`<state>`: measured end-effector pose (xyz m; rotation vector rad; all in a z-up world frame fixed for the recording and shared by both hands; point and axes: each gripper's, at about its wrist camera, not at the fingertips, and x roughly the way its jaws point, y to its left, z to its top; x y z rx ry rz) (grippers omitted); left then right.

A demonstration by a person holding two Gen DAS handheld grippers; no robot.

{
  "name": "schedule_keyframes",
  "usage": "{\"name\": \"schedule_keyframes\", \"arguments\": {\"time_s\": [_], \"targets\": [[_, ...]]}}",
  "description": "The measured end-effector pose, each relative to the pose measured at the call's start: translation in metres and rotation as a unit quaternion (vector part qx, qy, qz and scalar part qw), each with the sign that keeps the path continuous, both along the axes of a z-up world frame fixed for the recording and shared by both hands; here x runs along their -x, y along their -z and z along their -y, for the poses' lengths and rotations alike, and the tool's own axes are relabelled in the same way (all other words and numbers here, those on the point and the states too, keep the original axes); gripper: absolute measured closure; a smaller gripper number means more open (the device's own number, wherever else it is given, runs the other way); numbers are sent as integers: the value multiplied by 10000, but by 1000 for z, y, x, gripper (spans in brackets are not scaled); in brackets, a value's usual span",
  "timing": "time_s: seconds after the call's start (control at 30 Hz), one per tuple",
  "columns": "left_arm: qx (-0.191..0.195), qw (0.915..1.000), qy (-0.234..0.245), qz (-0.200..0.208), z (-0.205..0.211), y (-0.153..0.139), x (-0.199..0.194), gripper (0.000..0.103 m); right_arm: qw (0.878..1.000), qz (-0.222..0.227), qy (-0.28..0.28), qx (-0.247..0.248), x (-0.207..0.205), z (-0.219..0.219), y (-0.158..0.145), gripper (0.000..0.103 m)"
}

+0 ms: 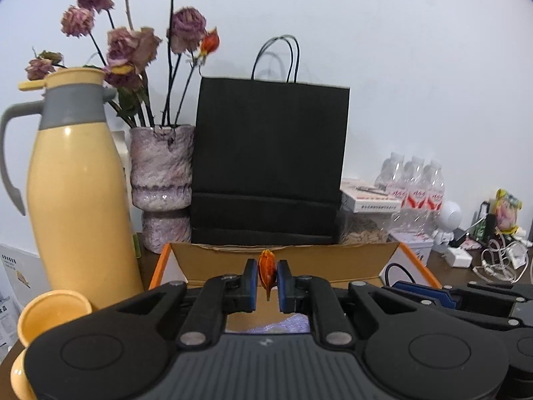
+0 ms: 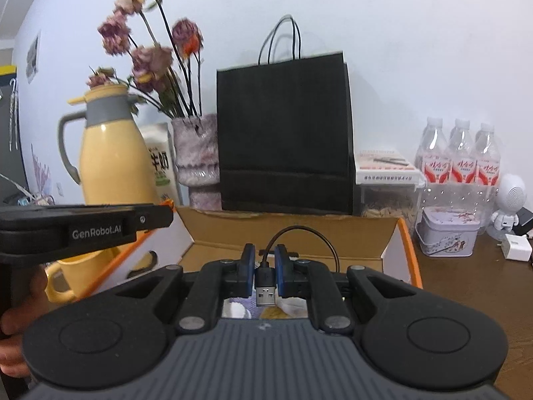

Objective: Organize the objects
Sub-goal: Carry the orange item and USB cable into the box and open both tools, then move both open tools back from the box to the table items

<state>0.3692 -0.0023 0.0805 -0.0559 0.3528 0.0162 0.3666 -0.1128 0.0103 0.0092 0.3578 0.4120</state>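
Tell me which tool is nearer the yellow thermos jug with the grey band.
Left. The left tool, clamping a small orange item, sits beside the yellow thermos jug; the right tool, gripping a black USB cable, is farther right.

The right gripper (image 2: 265, 268) pinches a black USB cable (image 2: 265, 278) between its fingers; beyond the fingertips an open cardboard box (image 2: 293, 233) lies, seemingly below them.
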Motion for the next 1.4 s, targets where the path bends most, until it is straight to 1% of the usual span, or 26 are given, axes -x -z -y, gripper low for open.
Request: {"name": "schedule_keyframes", "arguments": {"time_s": [0.2, 0.3, 0.33, 0.37, 0.4, 0.43, 0.47, 0.5, 0.53, 0.57, 0.6, 0.63, 0.83, 0.97, 1.27, 1.4], "targets": [[-223, 9996, 6, -177, 3, 11, -19, 92, 9999, -98, -5, 119, -15, -1, 6, 90], [-286, 9992, -109, -241, 1, 15, -22, 89, 9995, -233, -15, 198, -19, -3, 9, 90], [-303, 9990, -171, -286, 0, 16, -24, 80, 9994, -273, -13, 220, -20, -3, 10, 89], [-325, 9985, -253, -353, 0, 17, -26, 58, 9992, -298, -10, 262, -20, -3, 11, 87], [-324, 9981, -312, -410, -2, 18, -27, 44, 9990, -320, 14, 314, -20, -3, 12, 81], [-291, 9981, -352, -425, -3, 17, -28, 20, 9989, -326, 42, 345, -19, -3, 12, 66], [-253, 9982, -383, -381, -5, 17, -28, 7, 9988, -319, 87, 365, -18, -3, 12, 56], [-243, 9983, -416, -319, -6, 16, -26, 6, 9987, -307, 128, 392, -16, -3, 12, 41], [-250, 9984, -444, -264, -6, 15, -24, 5, 9986, -290, 136, 427, -15, -3, 12, 30], [-258, 9984, -441, -239, -6, 15, -23, 2, 9985, -264, 144, 451, -13, -3, 11, 22], [-269, 9985, -426, -224, -6, 14, -23, 0, 9985, -224, 167, 466, -11, -3, 11, 7], [-282, 9985, -420, -206, -5, 14, -22, 0, 9985, -180, 168, 480, -10, -2, 10, 0], [-364, 9986, -356, -149, 0, 13, -18, 0, 9983, -97, 202, 545, -6, -1, 7, 0], [-315, 9989, -344, -96, 0, 10, -13, 0, 9981, -42, 234, 572, -2, 0, 6, 0], [-247, 9991, -350, 36, -5, 2, 16, 0, 9975, 226, 352, 563, 22, 6, -4, 0], [-244, 9991, -351, 35, -6, 0, 31, 0, 9973, 238, 397, 570, 34, 10, -6, 0]]}}
